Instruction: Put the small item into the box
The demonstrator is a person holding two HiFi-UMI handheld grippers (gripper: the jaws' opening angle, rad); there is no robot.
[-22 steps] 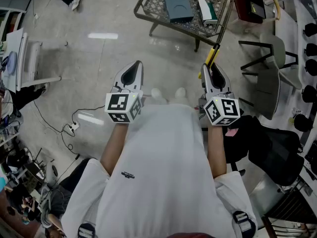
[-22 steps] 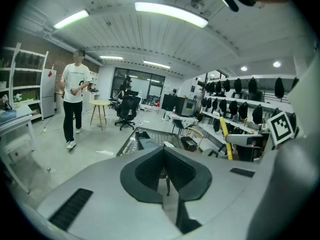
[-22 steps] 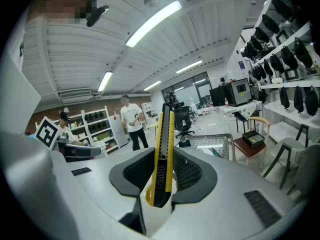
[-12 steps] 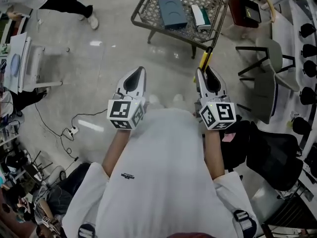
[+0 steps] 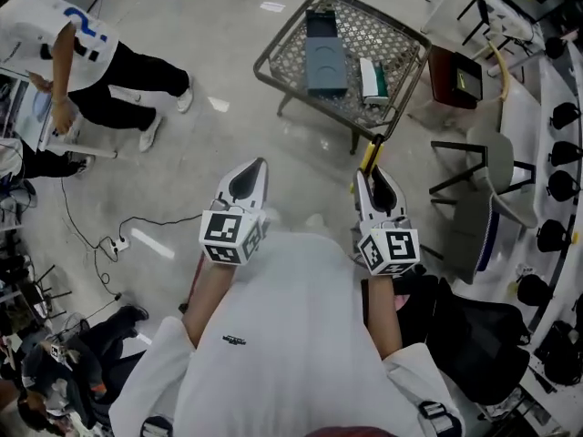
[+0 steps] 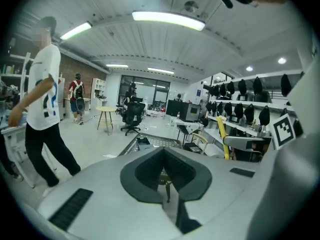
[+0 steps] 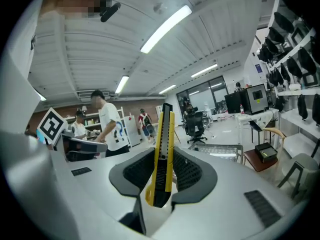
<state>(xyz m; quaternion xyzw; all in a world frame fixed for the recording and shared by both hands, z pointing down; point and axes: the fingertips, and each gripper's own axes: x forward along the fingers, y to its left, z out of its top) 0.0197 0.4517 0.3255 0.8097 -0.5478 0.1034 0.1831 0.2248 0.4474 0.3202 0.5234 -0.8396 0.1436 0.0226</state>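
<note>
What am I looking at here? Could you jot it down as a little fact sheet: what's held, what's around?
Held: right tongs shut on a yellow knife
Idle: left tongs shut, empty
Ahead: mesh table on the floor, a grey box on it
Nearby: bystander standing at far left
Stage: knife not yet at the box

Change since the earlier frames: my view has swung forward, so the mesh surface (image 5: 387,36) and its box (image 5: 325,66) lie wholly in frame; a person (image 5: 64,44) has entered at upper left.
</note>
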